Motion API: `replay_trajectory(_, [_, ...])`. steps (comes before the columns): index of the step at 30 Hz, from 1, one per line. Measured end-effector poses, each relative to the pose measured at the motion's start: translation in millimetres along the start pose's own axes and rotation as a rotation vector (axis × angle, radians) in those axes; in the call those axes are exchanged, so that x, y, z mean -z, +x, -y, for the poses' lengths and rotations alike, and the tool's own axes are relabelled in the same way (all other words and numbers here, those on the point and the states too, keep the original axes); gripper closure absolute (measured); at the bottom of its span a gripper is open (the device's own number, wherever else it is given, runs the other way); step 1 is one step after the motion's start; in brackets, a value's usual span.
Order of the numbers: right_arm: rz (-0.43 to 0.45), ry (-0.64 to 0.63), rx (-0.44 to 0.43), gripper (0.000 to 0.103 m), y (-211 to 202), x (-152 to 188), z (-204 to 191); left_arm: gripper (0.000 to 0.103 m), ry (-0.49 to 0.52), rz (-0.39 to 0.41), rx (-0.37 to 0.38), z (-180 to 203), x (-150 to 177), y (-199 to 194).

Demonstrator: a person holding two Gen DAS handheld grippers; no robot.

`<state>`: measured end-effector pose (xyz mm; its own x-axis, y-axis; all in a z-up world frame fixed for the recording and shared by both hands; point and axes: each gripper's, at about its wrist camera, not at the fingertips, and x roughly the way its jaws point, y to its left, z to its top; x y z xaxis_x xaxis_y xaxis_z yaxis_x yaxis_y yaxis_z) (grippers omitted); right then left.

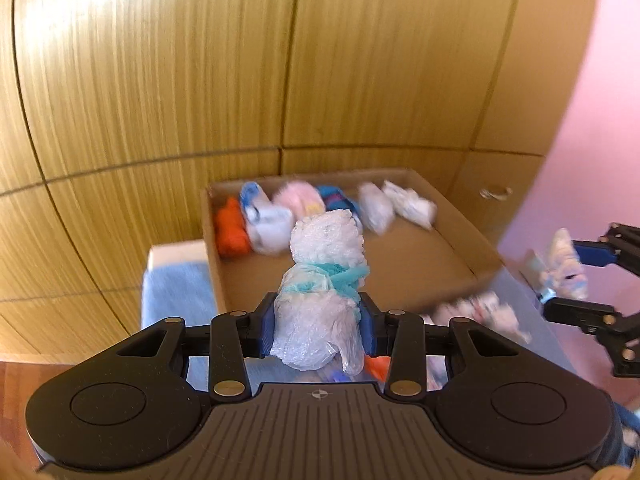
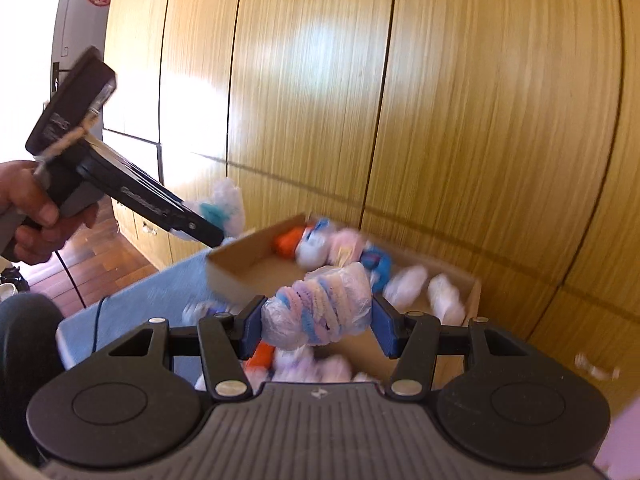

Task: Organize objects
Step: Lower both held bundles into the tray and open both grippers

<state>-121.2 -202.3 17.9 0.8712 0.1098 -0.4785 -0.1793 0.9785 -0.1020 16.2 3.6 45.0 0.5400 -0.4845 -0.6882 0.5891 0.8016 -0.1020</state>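
Bundles ride in both grippers: the left gripper [image 1: 318,322] clamps a white, teal-banded bundle [image 1: 324,276] whose long axis runs forward between the fingers, toward the box [image 1: 460,236] just ahead and below. The right gripper [image 2: 316,322] pinches a pastel bundle [image 2: 320,310] crosswise, also short of the box, seemingly nearer its open floor.

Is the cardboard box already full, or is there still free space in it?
Partly filled. Wrapped bundles line only the far side of the cardboard box; its near floor shows bare cardboard.

The left tool [image 1: 318,324] clamps a plastic-wrapped bundle [image 1: 322,280] above a cardboard box [image 1: 420,256].
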Motion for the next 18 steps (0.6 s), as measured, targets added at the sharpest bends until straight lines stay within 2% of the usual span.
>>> replay_trajectory(7, [0.0, -0.055, -0.047, 0.052, 49, -41, 10, 0.056, -0.023, -0.034, -0.051, -10, -37, 42])
replay_trajectory(18, [-0.171, -0.199, -0.136, 0.052, 181, -36, -4, 0.056, -0.046, -0.129, -0.084, -31, -28, 111])
